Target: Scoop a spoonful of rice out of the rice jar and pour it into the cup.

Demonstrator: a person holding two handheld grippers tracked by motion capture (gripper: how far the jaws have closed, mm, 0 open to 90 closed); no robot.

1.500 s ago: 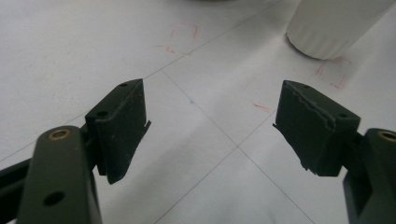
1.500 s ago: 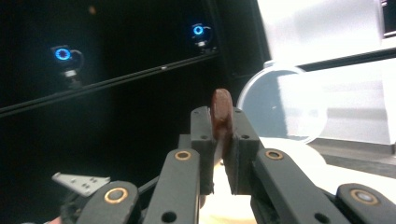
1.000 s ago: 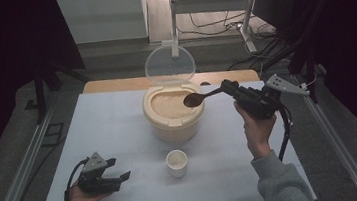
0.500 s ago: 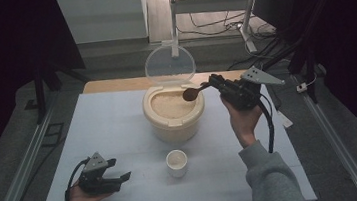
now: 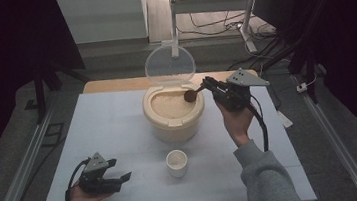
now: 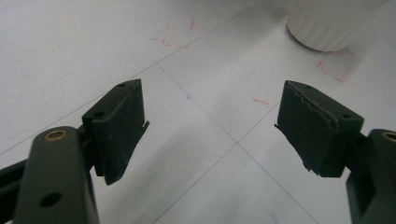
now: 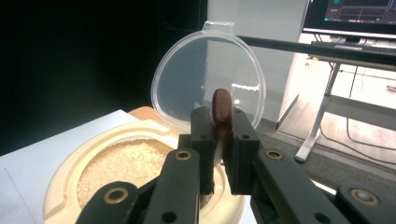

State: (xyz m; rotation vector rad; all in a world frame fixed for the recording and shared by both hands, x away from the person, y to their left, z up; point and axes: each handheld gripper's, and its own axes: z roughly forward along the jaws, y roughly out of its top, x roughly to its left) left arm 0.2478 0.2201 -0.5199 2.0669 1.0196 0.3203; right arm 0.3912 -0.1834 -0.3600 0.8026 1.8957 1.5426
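**Spoon swings in over the rice**

At the centre of the high view, we see the cream rice container standing on the white table, its clear lid tipped up behind it and pale rice filling the inside. Our right claw, just right of the container, is clenched on the handle of a brown spoon; in the right gripper view the spoon stands on edge between the closed jaws, with the lid behind it.

What has changed: a second ago the right hand sat farther toward the right edge of the frame, with the spoon bowl over the container's right rim. Now the hand has shifted left and the spoon bowl hangs over the right part of the rice, close above it. We judge the scoop itself is about to begin; no rice looks lifted yet.

At the lower left of the high view, our left claw rests on the table, released and holding nothing, unmoved. The small white cup waits below the container, apparently to receive the rice.
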